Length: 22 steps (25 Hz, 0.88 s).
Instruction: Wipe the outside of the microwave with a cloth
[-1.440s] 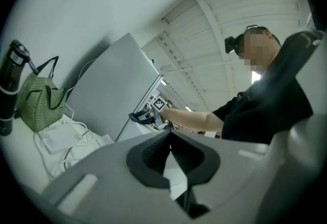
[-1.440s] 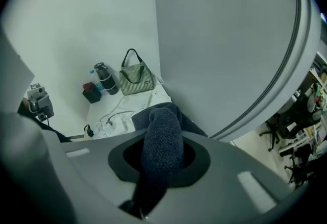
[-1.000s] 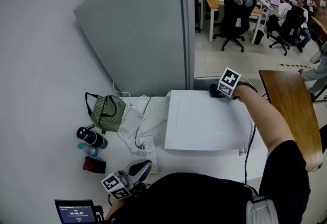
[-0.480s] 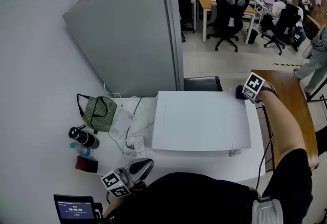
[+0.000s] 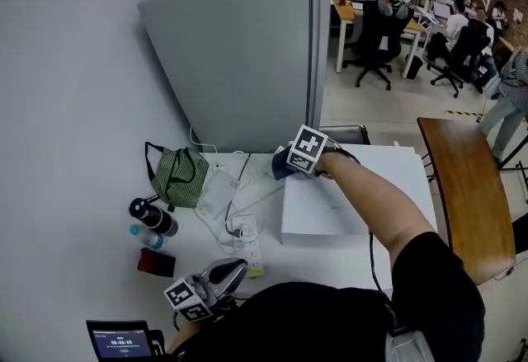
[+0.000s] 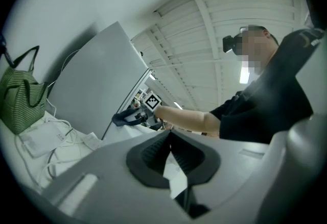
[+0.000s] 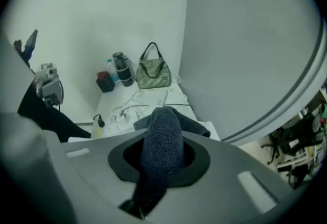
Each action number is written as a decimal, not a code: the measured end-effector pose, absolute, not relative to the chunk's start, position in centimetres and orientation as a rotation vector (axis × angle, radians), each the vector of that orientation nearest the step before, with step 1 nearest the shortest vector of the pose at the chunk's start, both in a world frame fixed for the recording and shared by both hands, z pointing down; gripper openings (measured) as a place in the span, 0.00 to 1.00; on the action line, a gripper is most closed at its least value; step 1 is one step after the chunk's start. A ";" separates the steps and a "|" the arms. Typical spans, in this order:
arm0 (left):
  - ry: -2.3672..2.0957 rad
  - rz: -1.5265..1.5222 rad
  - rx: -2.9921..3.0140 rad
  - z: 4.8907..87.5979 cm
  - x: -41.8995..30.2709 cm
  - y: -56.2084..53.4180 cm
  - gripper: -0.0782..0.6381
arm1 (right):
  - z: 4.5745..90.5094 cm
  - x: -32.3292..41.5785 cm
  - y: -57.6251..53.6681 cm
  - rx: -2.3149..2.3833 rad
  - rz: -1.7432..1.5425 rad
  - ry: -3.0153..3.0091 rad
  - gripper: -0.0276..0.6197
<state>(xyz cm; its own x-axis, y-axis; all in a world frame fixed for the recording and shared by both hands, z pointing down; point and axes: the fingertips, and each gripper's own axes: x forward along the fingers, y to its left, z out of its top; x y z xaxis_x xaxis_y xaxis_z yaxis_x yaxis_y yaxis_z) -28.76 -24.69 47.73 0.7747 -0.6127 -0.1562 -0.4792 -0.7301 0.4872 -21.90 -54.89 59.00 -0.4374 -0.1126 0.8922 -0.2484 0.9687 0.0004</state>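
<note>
The white microwave [image 5: 330, 212] stands on the white counter, and I see its top from above. My right gripper [image 5: 290, 164] is at the top's far left corner, shut on a dark blue cloth [image 5: 279, 170] that rests on that corner. In the right gripper view the knitted cloth [image 7: 162, 141] fills the space between the jaws and hangs over the microwave's edge [image 7: 213, 129]. My left gripper [image 5: 229, 272] is held low at the counter's front edge, jaws together with nothing in them. In the left gripper view [image 6: 169, 139] it points toward the right arm.
A tall grey refrigerator [image 5: 247, 63] stands right behind the microwave. Left of the microwave are a power strip with cables [image 5: 239, 232], a green striped bag [image 5: 175, 179], a black bottle [image 5: 150, 218] and a small red box [image 5: 154, 263]. A wooden table [image 5: 466, 195] is at the right.
My right gripper has carried the cloth along the microwave top's back edge, first to the far right corner, then across to the far left corner. The left gripper has stayed put.
</note>
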 end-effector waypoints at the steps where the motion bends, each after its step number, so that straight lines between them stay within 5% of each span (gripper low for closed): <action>1: -0.829 -0.423 2.533 47.9 -29.0 -24.7 0.11 | 59.0 -21.9 -55.3 0.263 0.177 -2.027 0.13; 5: -0.808 -0.414 2.540 47.8 -27.4 -25.6 0.11 | 58.6 -16.2 -55.4 0.267 0.199 -1.992 0.13; 16: -0.617 -0.393 2.609 46.1 -13.1 -28.0 0.11 | 58.7 20.2 -52.9 0.536 0.391 -1.838 0.13; 19: -0.611 -0.384 2.614 46.2 -12.2 -27.7 0.11 | 57.8 22.2 -52.4 0.572 0.383 -1.847 0.13; 22: -0.632 -0.390 2.617 46.1 -13.7 -26.8 0.11 | 53.8 14.9 -51.6 0.525 0.326 -2.013 0.13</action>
